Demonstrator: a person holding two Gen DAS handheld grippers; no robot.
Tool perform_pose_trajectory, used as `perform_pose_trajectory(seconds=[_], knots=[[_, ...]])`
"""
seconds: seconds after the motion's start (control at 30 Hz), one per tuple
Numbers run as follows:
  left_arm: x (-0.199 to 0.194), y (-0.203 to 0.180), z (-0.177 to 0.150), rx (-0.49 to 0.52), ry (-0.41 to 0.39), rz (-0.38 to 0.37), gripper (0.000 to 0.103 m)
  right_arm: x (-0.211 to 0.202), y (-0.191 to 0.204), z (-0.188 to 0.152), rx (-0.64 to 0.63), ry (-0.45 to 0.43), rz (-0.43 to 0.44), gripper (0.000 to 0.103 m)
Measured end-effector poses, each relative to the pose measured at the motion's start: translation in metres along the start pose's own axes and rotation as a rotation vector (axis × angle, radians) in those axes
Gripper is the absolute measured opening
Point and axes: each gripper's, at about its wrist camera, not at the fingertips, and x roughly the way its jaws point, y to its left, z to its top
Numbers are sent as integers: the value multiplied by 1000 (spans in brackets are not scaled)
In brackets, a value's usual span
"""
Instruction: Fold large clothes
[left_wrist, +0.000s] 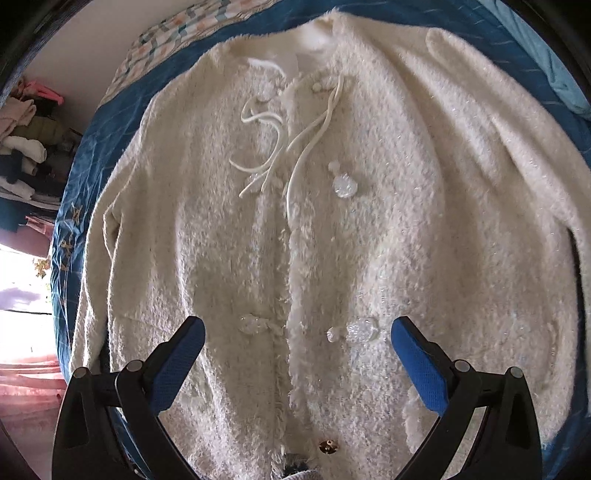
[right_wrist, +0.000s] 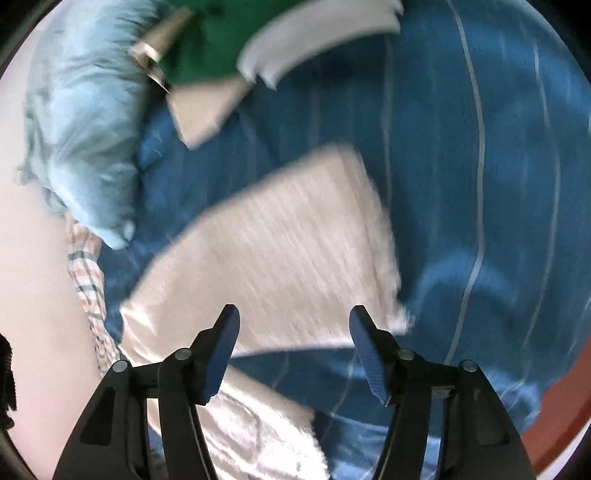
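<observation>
My left tongs (left_wrist: 297, 330) sit nearest the lens, blue pads spread wide apart and holding nothing, poised over the lower front of a cream fuzzy cardigan (left_wrist: 369, 229). Between the pads I see the cardigan's front opening, with clear glassy buttons (left_wrist: 360, 328) on either side of it. Further up, white cords (left_wrist: 295, 147) trail loosely below the neckline. The cardigan lies face up and spread flat on a blue bedspread (left_wrist: 92, 155), both sleeves lying alongside the body. Beyond the neckline, a checked sheet (left_wrist: 166, 40) shows at the bed's far edge, and a heap of clothes (left_wrist: 26, 129) sits off to the left.

My right tongs (right_wrist: 293, 332) are also open and empty, over the end of a cream sleeve (right_wrist: 288, 243) lying on the bedspread (right_wrist: 480, 166). This view is blurred. A pale blue cloth (right_wrist: 81, 122) is bunched at the upper left, with green fabric (right_wrist: 207, 40) and a white piece (right_wrist: 317, 33) past it.
</observation>
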Motion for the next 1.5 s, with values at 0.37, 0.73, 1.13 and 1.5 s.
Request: perform_pose_trajectory(seconds=[0.37,0.73,1.13,1.5], knots=[[13,3,12,-19,16,8,103,68,-8,-9,203,17,143,64],[8,9,36,-46,-19,-14,103,79,79,50,96,-143,293,10],[4,68,37,-177,-25,-58,103,-45,219,7,-307,-243,338,8],[43,220,10,-419,-5,51,103,44,412,-208,-860,67,408,8]])
